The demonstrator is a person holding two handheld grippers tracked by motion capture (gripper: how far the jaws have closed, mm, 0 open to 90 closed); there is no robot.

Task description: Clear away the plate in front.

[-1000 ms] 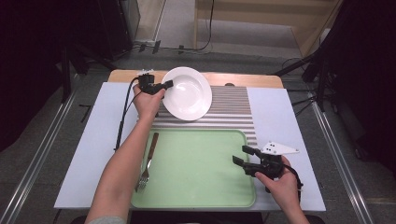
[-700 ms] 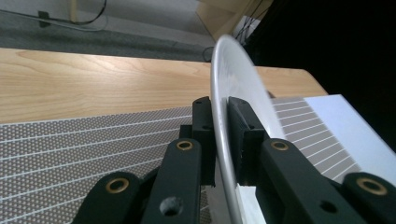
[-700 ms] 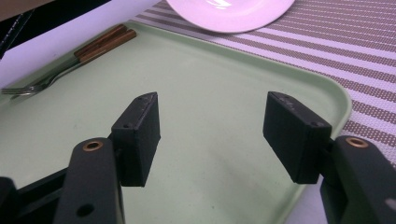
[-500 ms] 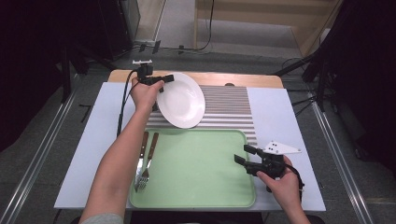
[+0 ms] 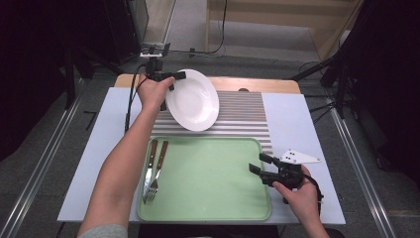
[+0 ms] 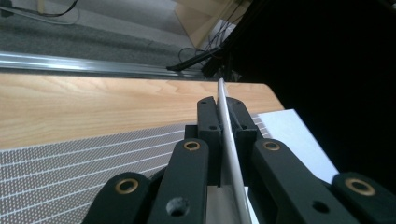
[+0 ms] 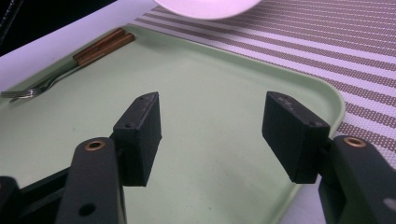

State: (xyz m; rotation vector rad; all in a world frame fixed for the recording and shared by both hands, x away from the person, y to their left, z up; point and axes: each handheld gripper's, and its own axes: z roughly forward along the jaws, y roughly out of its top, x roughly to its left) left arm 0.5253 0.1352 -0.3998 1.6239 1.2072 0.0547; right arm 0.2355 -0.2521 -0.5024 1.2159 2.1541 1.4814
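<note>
The left gripper (image 5: 168,82) is clamping its jaws tight on the rim of the plate (image 5: 193,99); in the left gripper view the thin white edge of the plate (image 6: 229,135) is running straight up between the two black pads, pinched on both sides. The jaws have just been closing, with the rim between them. The plate is hanging tilted above the striped mat (image 5: 247,116), its far edge raised and its near edge dipping toward the tray (image 5: 208,178), clear of the surface. The left hand (image 5: 153,94) is gripping the tool from the near side, its forearm stretching across the left edge of the tray. The right gripper (image 5: 262,166) is holding its jaws well apart with nothing between them; in the right gripper view the pads are standing wide over the bare green floor of the tray (image 7: 210,121), near its right rim. The right hand (image 5: 299,191) is resting at the tray's near right corner. At the left side of the tray a knife (image 5: 150,163) and fork (image 5: 157,171) are lying side by side, wooden handles pointing away. The mat is lying just beyond the tray on the pale sheet that is covering the table (image 5: 292,119).
</note>
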